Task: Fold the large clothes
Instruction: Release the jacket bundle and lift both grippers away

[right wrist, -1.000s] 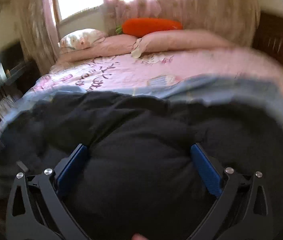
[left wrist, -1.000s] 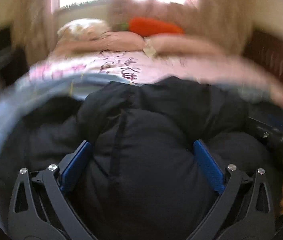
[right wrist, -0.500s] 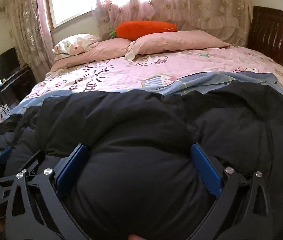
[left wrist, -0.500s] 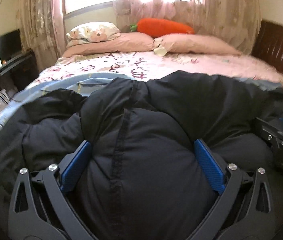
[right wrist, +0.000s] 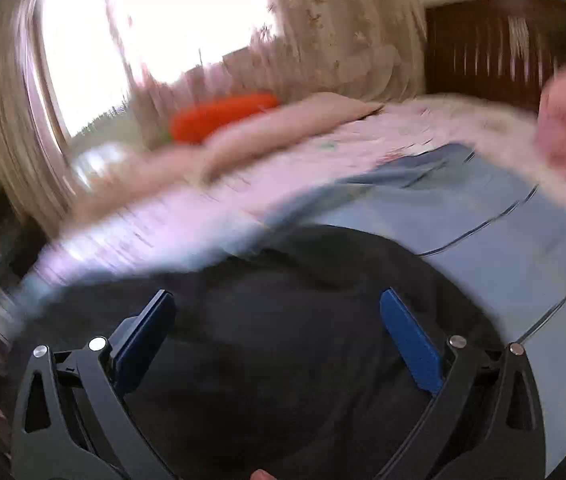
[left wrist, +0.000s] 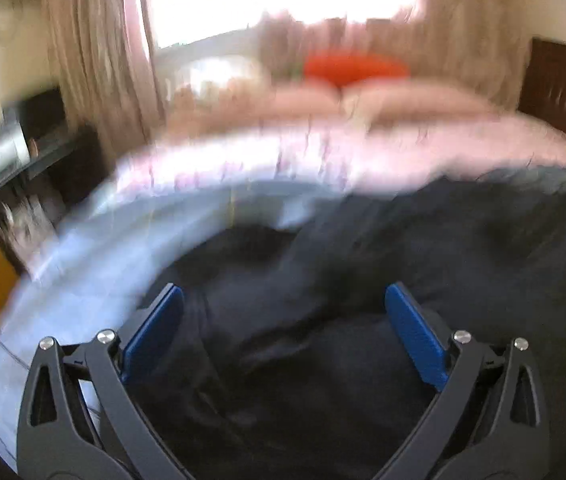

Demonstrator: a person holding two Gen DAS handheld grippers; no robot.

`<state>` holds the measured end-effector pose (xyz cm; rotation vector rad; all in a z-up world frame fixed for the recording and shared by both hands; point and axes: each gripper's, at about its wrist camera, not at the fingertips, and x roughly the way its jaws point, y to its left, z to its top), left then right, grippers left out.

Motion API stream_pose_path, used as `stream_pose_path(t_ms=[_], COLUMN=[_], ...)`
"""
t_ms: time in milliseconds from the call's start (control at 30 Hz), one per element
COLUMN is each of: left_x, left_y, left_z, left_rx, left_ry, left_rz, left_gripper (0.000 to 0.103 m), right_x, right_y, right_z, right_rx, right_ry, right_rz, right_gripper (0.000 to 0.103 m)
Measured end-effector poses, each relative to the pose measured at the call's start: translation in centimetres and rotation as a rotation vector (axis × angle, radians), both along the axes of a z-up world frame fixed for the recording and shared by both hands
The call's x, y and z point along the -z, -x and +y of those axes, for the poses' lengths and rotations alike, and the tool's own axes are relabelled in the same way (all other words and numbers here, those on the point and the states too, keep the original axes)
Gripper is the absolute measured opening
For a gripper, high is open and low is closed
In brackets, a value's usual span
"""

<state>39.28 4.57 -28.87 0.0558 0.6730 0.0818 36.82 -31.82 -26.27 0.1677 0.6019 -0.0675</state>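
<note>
Both the left gripper (left wrist: 283, 332) and right gripper (right wrist: 277, 338) have fingers spread wide around the puffy jacket (left wrist: 323, 360), gripping nothing as far as the blur shows, so it'll probably just spring back open on the bed (right wrist: 503, 240).

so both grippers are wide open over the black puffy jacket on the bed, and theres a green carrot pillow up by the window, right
Not quite: the carrot pillow is orange-red, not green, as the right wrist view shows despite the blur. The rest holds: the left gripper and right gripper are both wide open over the black puffy jacket on the bed.
</note>
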Motion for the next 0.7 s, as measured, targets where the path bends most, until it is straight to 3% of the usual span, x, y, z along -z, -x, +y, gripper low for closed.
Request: stream_pose_path(t_ms=[33,67,200,300,333,400,433,467,533,567,600,633,700], left_x=[1.0,1.2,2.0,1.3,0.2,-2.8,-3.5,-4.3,-4.2,-2.9,-1.3,-0.5,0.2], left_y=[0.0,0.1,-1.0,-1.5,-1.6,-0.8,-1.0,-2.2,-6.0,-7.8,-9.5,-10.6,-12.2], left_z=[1.7,2.6,3.2,2.8,2.1,0.0,-0.5,-1.6,-4.4,-5.7,-5.8,-4.3,0.3], left_rx=[0.018,0.000,-0.026,-0.027,-0.034,-0.005,0.030,0.077,0.177,0.208,0.223,0.216,0.146], left_ry=[0.120,0.166,0.219,0.191,0.142,0.037,0.028,0.029,0.002,-0.051,-0.040,0.068,0.281], left_rz=[-0.027,-0.069,-0.094,-0.066,-0.071,-0.195,-0.220,-0.198,-0.062,0.015,0.096,0.137,0.197], left_gripper=[0.101,0.101,0.101,0.101,0.101,0.101,0.101,0.101,0.101,0.101,0.101,0.101,0.101], right_x=[0.6,0.9,2.1,1.3,0.6,-2.0,-3.3,-3.9,-3.8,-2.6,-1.1,-0.2,1.0], right_y=[-0.1,-0.2,-1.7,-2.4,-2.5,-2.3,-2.7,-3.5,-6.1,-8.0,-9.3,-10.1,-10.6], right_z=[0.5,1.0,1.4,1.2,1.5,2.8,4.0,4.9,7.2,8.4,8.5,7.7,1.9], right_rx=[-0.003,0.011,0.038,0.029,0.025,-0.029,-0.088,-0.131,-0.209,-0.206,-0.183,-0.162,-0.096], right_ry=[0.018,0.044,0.031,0.041,0.055,0.070,0.059,0.048,0.069,0.148,0.213,0.200,-0.063], right_rz=[-0.016,-0.039,-0.037,0.026,0.045,0.028,0.021,0.033,0.120,0.199,0.258,0.283,0.288], right_gripper=[0.102,0.102,0.102,0.102,0.102,0.102,0.102,0.102,0.102,0.102,0.102,0.102,0.102])
